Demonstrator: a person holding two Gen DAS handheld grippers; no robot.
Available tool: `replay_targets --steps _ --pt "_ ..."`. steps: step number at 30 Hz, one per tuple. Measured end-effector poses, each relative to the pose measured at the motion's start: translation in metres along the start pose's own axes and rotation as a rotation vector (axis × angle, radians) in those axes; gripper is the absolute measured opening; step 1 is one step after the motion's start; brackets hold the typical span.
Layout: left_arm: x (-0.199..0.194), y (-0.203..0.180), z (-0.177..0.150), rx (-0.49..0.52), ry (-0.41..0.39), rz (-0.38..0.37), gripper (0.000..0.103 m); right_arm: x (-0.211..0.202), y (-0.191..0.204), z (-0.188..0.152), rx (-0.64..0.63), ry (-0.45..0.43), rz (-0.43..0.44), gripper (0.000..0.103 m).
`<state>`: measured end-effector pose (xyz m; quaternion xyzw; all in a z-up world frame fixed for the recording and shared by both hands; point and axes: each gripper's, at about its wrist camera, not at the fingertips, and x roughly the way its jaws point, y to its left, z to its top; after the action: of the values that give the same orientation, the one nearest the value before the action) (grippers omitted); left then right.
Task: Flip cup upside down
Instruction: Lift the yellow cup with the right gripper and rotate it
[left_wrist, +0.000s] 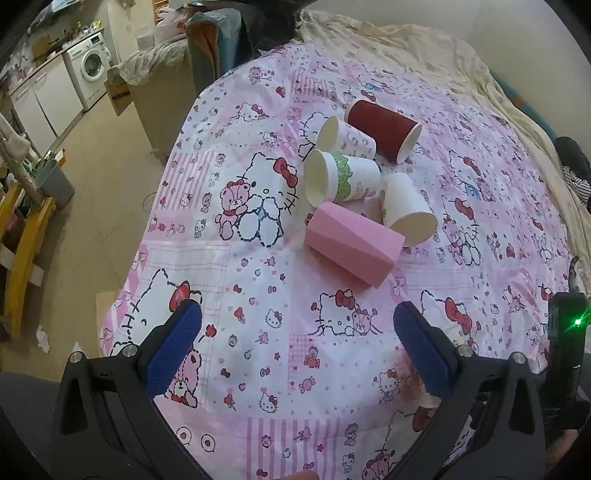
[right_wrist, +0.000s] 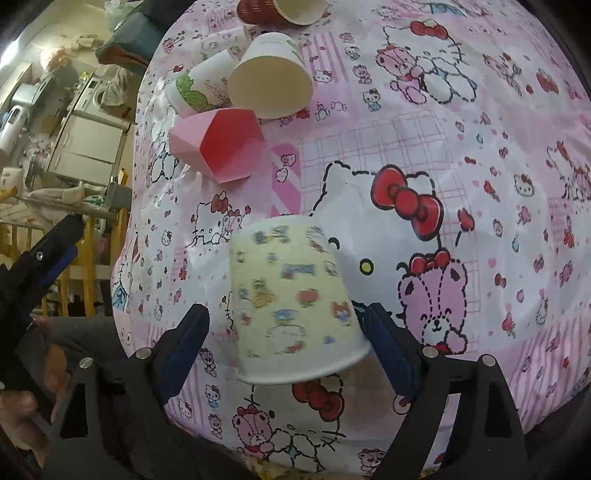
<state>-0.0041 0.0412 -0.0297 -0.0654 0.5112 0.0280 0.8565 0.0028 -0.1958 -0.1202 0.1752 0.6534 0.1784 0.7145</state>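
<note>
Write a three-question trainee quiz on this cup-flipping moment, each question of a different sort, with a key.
1. True or false: the left gripper holds a cup.
2. Multiple choice: the patterned cup between the right gripper fingers has its rim pointing A) toward the camera, B) away from the camera, C) cannot tell.
3. Fill in: the pink faceted cup lies on its ____ on the printed cloth, next to the white cup with green band and the dark red cup.

Key: 1 false, its jaws are open and empty; 2 A; 3 side.
</note>
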Motion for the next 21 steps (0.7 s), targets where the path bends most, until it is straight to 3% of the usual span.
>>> replay_targets --steps 21 --pt "0.001 0.003 0.001 -0.017 0.004 0.004 0.103 -0.015 0.001 0.001 -0.067 -0.067 -0.088 0.088"
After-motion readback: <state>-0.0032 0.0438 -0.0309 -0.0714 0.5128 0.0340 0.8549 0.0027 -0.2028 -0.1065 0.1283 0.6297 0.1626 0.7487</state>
